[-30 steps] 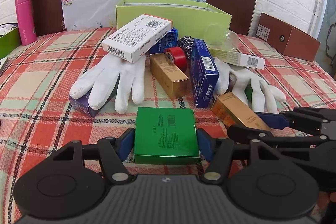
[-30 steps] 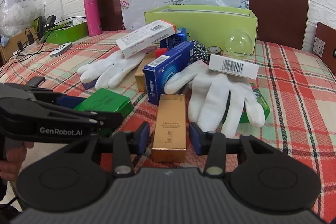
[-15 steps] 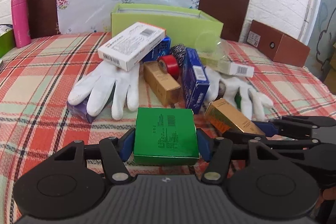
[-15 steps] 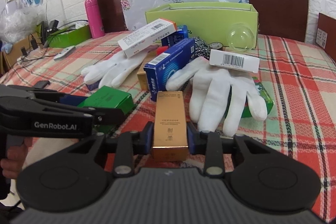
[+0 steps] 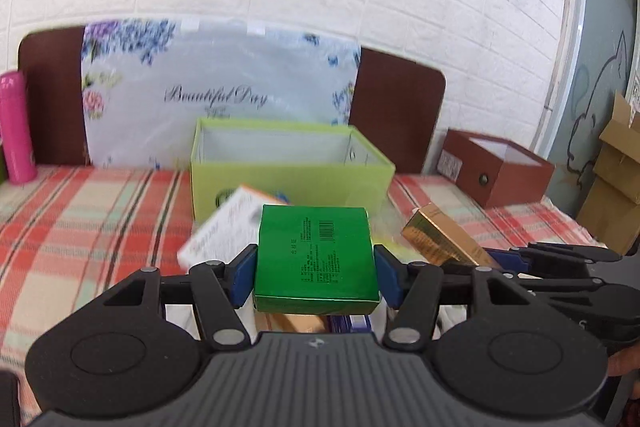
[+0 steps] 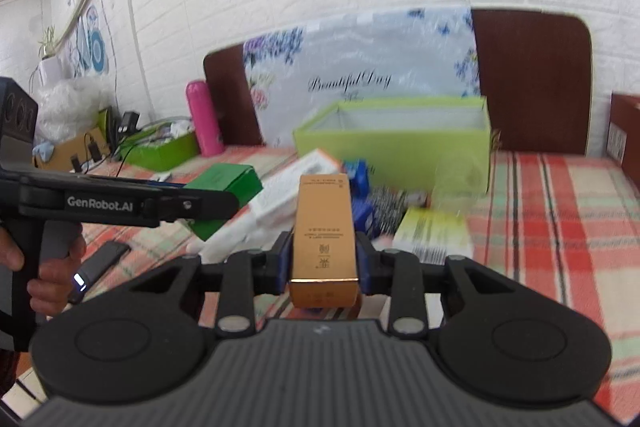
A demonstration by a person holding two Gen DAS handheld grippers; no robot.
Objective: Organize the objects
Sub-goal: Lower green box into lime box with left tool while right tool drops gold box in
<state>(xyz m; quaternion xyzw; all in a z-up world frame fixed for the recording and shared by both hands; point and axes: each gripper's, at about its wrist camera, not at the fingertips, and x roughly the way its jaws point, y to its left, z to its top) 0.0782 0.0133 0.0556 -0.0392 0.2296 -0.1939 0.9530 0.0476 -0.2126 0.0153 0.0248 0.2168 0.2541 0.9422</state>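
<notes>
The green box (image 5: 316, 259) is held in the air by the left gripper (image 5: 316, 273), whose two blue pads (image 5: 243, 277) press on its left and right sides. Its printed face with the barcode looks upward. Under it lies a heap of other items on the checked tablecloth (image 5: 80, 227), among them a blurred white carton (image 5: 218, 239). The gold box (image 6: 324, 239) is pinched by the right gripper (image 6: 324, 265), also raised above the table, with its long side pointing away from the camera. In the left view the two held boxes are near each other, the gold one to the right of the green one. Behind the heap stands the open lime-green container (image 5: 288, 183), in front of a flowered bag (image 5: 216, 95). A pink bottle (image 6: 204, 119) stands upright at the far left, and a brown box (image 5: 496, 171) at the far right.
</notes>
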